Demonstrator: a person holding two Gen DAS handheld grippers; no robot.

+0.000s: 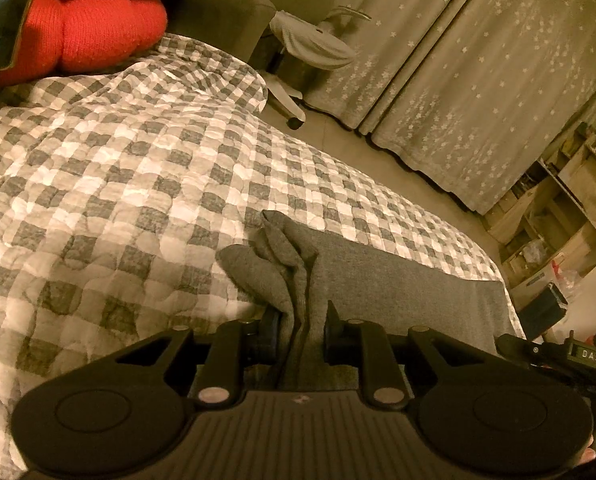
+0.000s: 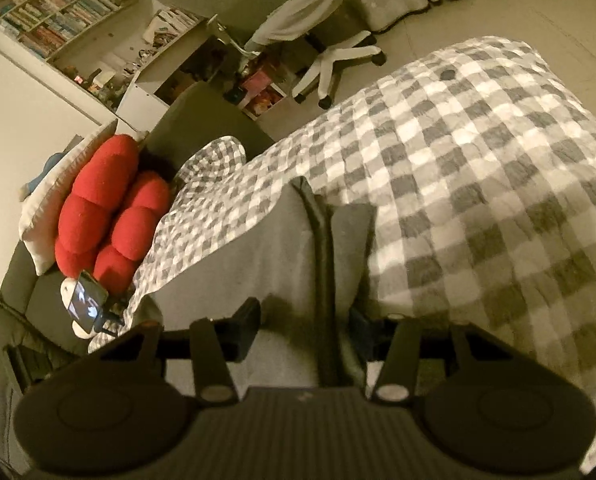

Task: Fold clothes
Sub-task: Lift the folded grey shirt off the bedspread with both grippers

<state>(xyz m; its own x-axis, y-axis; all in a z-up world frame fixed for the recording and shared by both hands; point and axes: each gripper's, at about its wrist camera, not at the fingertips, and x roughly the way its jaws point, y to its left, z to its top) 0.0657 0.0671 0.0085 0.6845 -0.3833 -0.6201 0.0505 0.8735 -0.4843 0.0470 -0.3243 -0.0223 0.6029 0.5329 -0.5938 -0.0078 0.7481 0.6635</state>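
Grey knit garment bunched at 12 o'clock of left gripper, clenched on folds. Right gripper straddling dark-trimmed edge, pads not pressing; checked quilt beneath.

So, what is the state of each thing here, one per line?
Left gripper: shut on bunched garment.
Right gripper: open, jaws either side of garment.
Garment: grey, partly flat on quilt.
Quilt: spread, wrinkled.
Phone: screen lit.
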